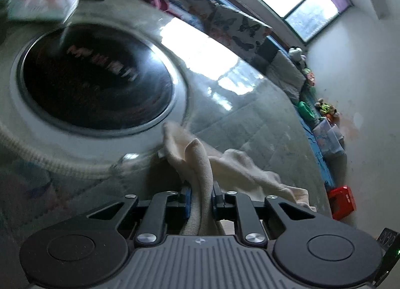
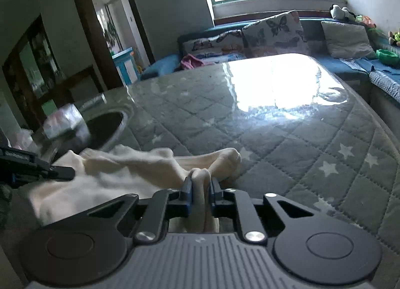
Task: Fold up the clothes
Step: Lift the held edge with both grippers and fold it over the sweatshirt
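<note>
Cloth (image 2: 120, 176), cream and soft-knit, lies rumpled on the quilted, star-printed table (image 2: 287, 143) under glossy film. We see the left gripper (image 1: 201, 192) pinching one fold, the right gripper (image 2: 201, 186) clamping another; both angle downward.

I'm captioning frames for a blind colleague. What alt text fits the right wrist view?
The right hand-held gripper pinches a cream garment lying on a grey quilted table cover with stars. The left hand-held gripper reaches in from the left edge; a blue sofa sits beneath a window.
</note>
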{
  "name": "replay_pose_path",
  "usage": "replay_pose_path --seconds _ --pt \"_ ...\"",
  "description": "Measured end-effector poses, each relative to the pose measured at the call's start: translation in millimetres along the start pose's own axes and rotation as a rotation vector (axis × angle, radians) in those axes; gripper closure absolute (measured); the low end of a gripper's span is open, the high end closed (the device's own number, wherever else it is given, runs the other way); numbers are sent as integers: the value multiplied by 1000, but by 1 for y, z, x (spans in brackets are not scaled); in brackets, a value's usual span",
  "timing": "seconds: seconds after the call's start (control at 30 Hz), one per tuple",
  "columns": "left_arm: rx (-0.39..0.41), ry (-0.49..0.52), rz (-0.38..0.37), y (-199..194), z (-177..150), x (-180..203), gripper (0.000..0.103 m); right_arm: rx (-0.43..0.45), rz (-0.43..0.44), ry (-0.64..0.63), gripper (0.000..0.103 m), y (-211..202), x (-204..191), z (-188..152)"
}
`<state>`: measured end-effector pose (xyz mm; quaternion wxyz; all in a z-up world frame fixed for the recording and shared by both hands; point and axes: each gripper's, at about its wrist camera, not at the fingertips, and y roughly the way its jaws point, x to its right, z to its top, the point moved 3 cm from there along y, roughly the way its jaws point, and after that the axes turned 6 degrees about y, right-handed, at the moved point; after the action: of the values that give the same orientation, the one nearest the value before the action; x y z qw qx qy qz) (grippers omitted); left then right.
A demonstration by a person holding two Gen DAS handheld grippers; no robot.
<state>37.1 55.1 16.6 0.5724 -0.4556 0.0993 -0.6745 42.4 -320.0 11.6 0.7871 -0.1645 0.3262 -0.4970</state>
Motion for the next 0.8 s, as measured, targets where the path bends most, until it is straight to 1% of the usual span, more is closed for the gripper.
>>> replay_pose_path --seconds 0.1,0.23,0.33,0.53,0.63,0.8 --pt "15 48 -17 -2 7 16 88 36 9 -2 93 -13 -1 4" --pt "19 106 -54 5 17 44 88 95 -20 -23 94 -33 3 17" --pt "16 154 -82 16 21 69 88 130 -66 -42 94 -44 12 29" --pt "11 195 -149 48 31 113 88 194 -176 -68 94 -66 37 55" --pt "0 211 -179 65 34 137 88 210 -230 -76 94 -71 50 66" --pt "-30 257 -199 94 33 167 88 210 -315 -71 94 -73 77 80"
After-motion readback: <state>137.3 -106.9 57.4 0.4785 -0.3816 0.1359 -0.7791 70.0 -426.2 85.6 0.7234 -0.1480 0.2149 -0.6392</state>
